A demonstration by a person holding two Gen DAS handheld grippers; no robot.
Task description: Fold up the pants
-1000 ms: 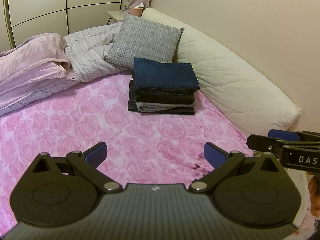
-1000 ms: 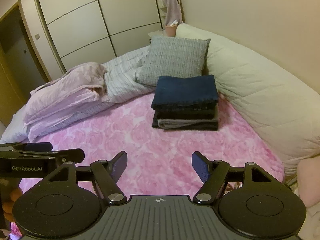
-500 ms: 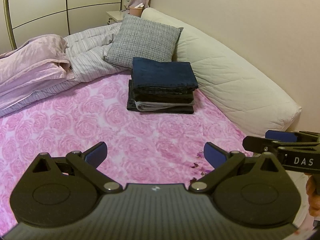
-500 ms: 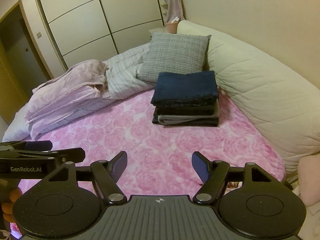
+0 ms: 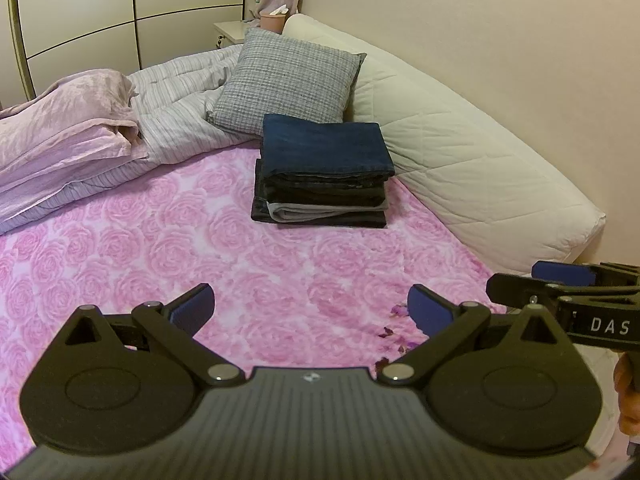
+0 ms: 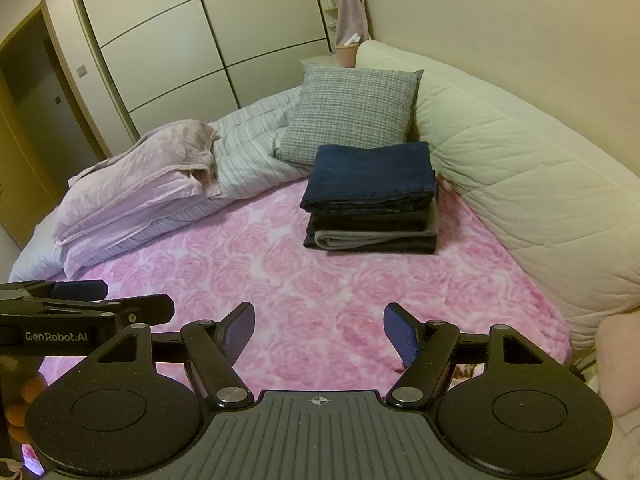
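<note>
Bed with pink rose-print cover [image 5: 224,248] fills the ground ahead of and beneath both grippers. Long cream quilted cushion [image 5: 472,168] runs along the wall, ahead and right of both grippers. Striped duvet [image 6: 256,136] bunched at the far side, ahead and left; pale pink blanket [image 6: 144,176] heaped on it, further left. Grey checked pillow [image 5: 288,80] propped upright straight ahead, leaning toward the cushion. Stack of folded pants [image 5: 324,172] lies flat on the cover just in front of the pillow, well ahead of both grippers and apart from them: dark blue pair on top, black and grey layers under it, edges roughly squared. In the right wrist view the same stack [image 6: 372,196] sits ahead and slightly right. Left gripper [image 5: 310,306] held low over the near part of the bed, fingers spread wide, nothing between the blue pads [image 5: 192,308]. Right gripper [image 6: 319,330] likewise spread wide and empty, level beside the left one; each shows at the edge of the other's view. Small dark specks [image 5: 390,324] on the cover just ahead of the left gripper's right finger.
</note>
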